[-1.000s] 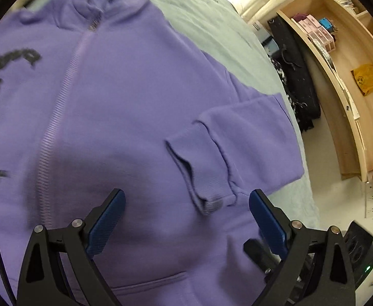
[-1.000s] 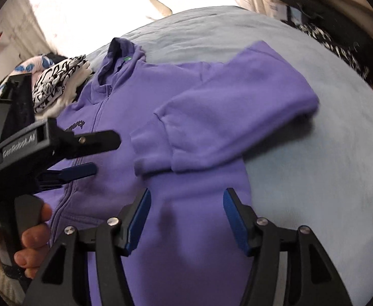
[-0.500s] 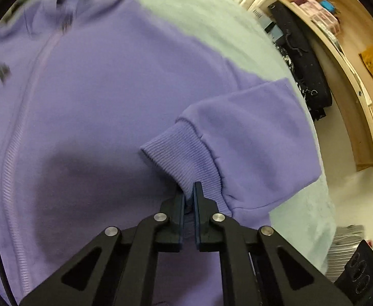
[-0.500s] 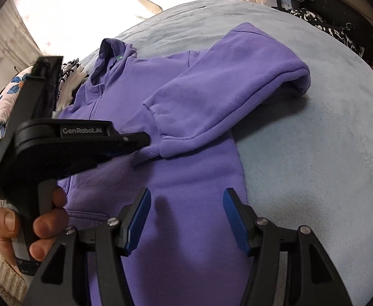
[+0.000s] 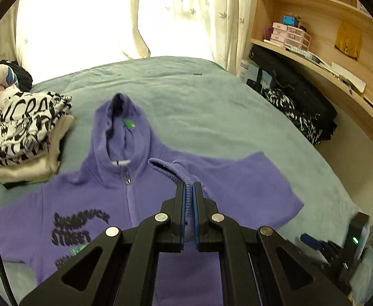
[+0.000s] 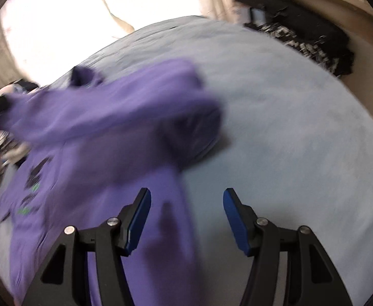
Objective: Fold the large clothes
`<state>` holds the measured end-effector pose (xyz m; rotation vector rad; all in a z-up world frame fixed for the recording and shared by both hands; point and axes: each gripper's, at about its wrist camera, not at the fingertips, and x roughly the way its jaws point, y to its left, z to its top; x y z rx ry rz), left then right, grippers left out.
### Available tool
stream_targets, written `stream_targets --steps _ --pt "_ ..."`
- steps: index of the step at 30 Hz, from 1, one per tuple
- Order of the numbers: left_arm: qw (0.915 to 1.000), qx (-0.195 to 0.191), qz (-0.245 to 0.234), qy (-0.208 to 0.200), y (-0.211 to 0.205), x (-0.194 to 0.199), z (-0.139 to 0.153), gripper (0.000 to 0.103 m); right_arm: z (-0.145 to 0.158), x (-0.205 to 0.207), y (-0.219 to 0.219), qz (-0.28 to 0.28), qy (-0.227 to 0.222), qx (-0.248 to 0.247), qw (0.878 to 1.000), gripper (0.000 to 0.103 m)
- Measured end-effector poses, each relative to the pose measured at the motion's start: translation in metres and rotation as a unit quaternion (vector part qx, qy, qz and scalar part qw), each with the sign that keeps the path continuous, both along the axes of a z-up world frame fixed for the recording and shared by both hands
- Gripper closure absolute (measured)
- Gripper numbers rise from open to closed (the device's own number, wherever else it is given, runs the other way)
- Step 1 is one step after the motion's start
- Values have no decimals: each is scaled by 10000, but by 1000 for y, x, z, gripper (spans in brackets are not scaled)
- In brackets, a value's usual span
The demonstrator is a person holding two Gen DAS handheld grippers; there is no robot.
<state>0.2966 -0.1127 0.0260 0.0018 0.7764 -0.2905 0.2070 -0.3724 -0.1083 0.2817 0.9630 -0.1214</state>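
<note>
We've got the shelves on the right wall holding small pink boxes, a blue box on top of them, and a row of books higher up. On the bed, a stack of folded clothes sits at the left, just beside the hoodie.

Now the hoodie: it lies face up on the bed, zip closed, hood toward the window. Our left gripper is clamped tight on the ribbed cuff, which stands up out of the fingers, lifted clear of the hoodie's chest. The sleeve trails from it to the right.

Our right gripper hangs with its fingers apart and nothing between them, over the hoodie's right edge where it meets the bed. That view is badly blurred; the raised sleeve seems to arch across it toward the left gripper at the far left.
</note>
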Motion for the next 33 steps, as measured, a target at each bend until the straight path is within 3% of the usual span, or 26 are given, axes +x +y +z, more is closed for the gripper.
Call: stream_targets --steps 5,6,7,8,11,13,16,17,19,23,26,33 --pt "9994 224 -44 -262 -5 9 17 100 -11 46 -3 235 277 -163 9992 45" --pt "9991 288 -54 -310 -7 12 22 100 -14 52 -1 328 322 -173 9988 51" --pt "9986 362 -56 -375 -8 14 25 100 -18 58 3 400 411 -263 9980 79" --pt "9981 425 -52 -439 -8 16 27 100 -20 61 6 361 474 -408 9974 93" --pt "9973 537 44 -505 -2 26 31 100 -13 60 10 410 332 -475 9975 94" --pt "9979 546 66 -332 10 35 21 100 -9 54 15 523 295 -638 9962 93" --pt "9983 233 -187 495 31 50 -15 97 -10 50 17 642 378 -761 9943 90" --pt "9962 123 -225 836 37 55 -31 91 -10 49 17 648 392 -757 9942 90" --pt "9887 -73 -218 1479 49 61 -64 84 -12 49 15 653 440 -751 9941 90" --pt "9753 -425 -139 2163 62 63 -113 69 -15 49 15 637 499 -714 9942 89" --pt "9697 -449 -106 2399 60 62 -132 52 -17 48 14 642 524 -713 9940 89" --pt "9590 -626 -151 2759 48 64 -163 51 -22 49 15 610 599 -727 9937 89"
